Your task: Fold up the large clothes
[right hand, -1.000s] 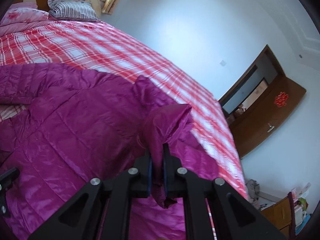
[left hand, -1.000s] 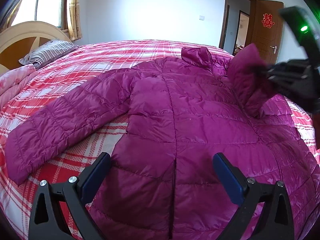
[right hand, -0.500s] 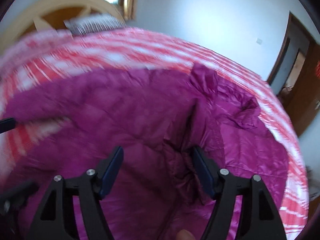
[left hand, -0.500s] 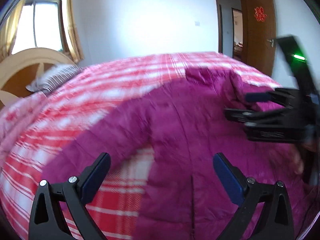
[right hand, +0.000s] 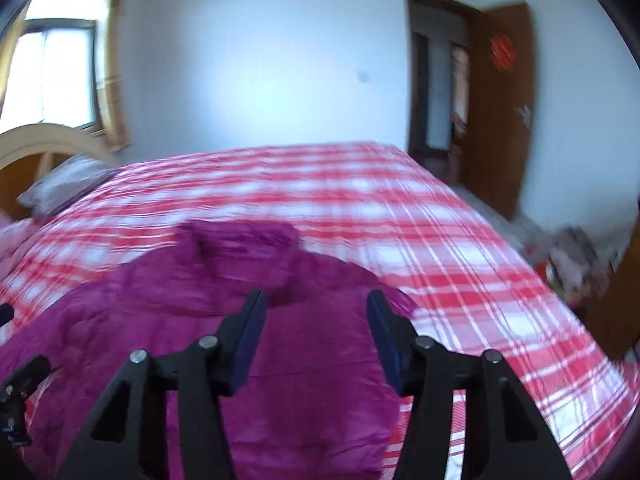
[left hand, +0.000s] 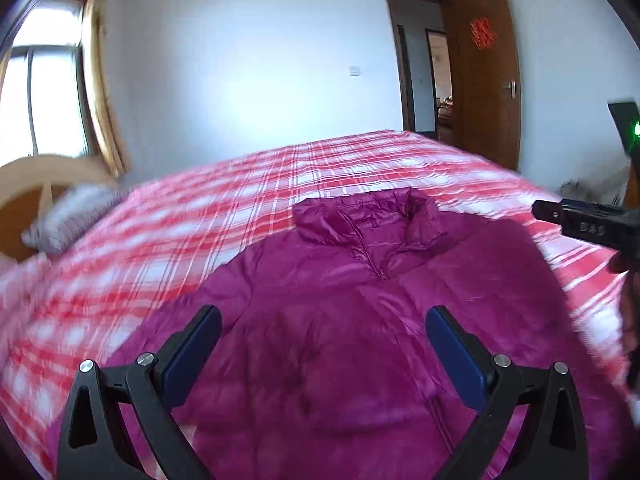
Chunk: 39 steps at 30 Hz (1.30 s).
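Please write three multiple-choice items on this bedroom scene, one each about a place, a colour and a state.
1. Where does the jacket lie?
A. on the plaid bedspread
B. on the floor
C. over the door

2. What colour is the jacket?
A. navy
B. magenta
C. grey

3. How do the fingers of the left gripper and right gripper stand?
A. both shut on cloth
B. one open, one shut
C. both open, holding nothing

Answers:
1 A, red-and-white checks show around the jacket on both sides.
2 B, its quilted cloth is a purplish pink.
3 C, each wrist view shows a wide gap between the blue pads, with no cloth pinched.
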### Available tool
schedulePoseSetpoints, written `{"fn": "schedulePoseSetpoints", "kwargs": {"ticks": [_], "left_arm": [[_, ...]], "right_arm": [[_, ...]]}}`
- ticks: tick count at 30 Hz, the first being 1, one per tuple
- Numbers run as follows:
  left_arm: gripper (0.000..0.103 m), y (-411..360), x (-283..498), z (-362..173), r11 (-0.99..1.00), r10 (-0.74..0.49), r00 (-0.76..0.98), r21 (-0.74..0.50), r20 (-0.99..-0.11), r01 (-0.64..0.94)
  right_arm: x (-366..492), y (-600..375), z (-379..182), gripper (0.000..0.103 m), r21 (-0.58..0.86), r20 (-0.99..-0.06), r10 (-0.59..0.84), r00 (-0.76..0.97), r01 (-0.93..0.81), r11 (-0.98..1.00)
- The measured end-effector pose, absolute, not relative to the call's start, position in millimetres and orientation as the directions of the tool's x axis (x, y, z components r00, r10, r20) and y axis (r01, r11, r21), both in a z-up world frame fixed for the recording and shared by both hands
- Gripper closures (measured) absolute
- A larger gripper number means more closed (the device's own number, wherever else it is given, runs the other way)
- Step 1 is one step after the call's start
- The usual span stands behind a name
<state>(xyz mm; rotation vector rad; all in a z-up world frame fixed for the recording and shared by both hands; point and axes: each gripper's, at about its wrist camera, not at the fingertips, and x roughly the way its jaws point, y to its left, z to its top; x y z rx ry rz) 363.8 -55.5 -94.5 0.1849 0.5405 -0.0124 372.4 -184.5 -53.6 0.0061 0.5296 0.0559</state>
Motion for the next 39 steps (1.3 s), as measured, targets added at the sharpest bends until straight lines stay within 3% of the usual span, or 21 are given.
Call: {"fn": "schedulePoseSetpoints", "kwargs": {"ticks": [4, 6, 9, 11, 14, 25, 27, 30, 33, 39], "left_arm": [[0.001, -69.7, 401.9, -140.8, 0.972, 0.064, 0.798, 0.219, -0.599, 0.087], [0.001, -66.7, 418.4, -164.7, 0.974, 0.070, 0.727, 0.203, -0.683, 0.097], [0.001, -53.9, 427.4, -174.0, 0.989, 0.010, 0.680, 0.108, -0.733, 0.102], [0.001, -47.3, 433.0, -180.4, 0.993, -0.037, 0.648, 0.043, -0.760, 0.108], [0.001, -43.4, 437.0, -187.0, 0.995, -0.073, 0.631, -0.011, -0.772, 0.101], [0.001, -42.3, 437.7, -187.5, 0.995, -0.073, 0.626, -0.012, -0.776, 0.101], [0.001, -42.6, 438.1, -187.7, 0.995, -0.071, 0.630, -0.010, -0.773, 0.100], [0.001, -43.0, 437.8, -187.7, 0.995, -0.070, 0.631, -0.009, -0.772, 0.099], [0.001, -43.2, 437.2, -187.3, 0.995, -0.070, 0.633, -0.009, -0.771, 0.099], [0.001, -42.1, 437.0, -187.0, 0.995, -0.073, 0.635, -0.013, -0.769, 0.098]], "right_arm": [[411.2, -193.4, -92.1, 0.048, 0.049, -0.605, 0.085, 0.792, -0.070, 0.996], [422.2, -195.8, -110.0, 0.049, 0.056, -0.654, 0.101, 0.750, -0.086, 0.995], [432.3, -199.4, -141.2, 0.050, 0.028, -0.731, 0.079, 0.678, -0.086, 0.996], [429.1, -204.8, -152.3, 0.050, 0.032, -0.734, 0.085, 0.674, -0.090, 0.995], [426.3, -202.9, -153.8, 0.050, 0.004, -0.734, 0.062, 0.677, -0.087, 0.996], [428.0, -194.5, -156.4, 0.050, -0.078, -0.742, 0.000, 0.670, -0.086, 0.993], [425.9, -198.3, -143.9, 0.053, -0.050, -0.752, 0.009, 0.659, -0.070, 0.996], [414.6, -206.1, -113.0, 0.051, 0.051, -0.694, 0.056, 0.718, -0.029, 0.998], [420.9, -194.2, -97.6, 0.051, 0.034, -0.662, 0.043, 0.749, -0.026, 0.999], [460.4, -182.3, -134.6, 0.052, 0.039, -0.718, 0.039, 0.695, -0.016, 0.999]]}}
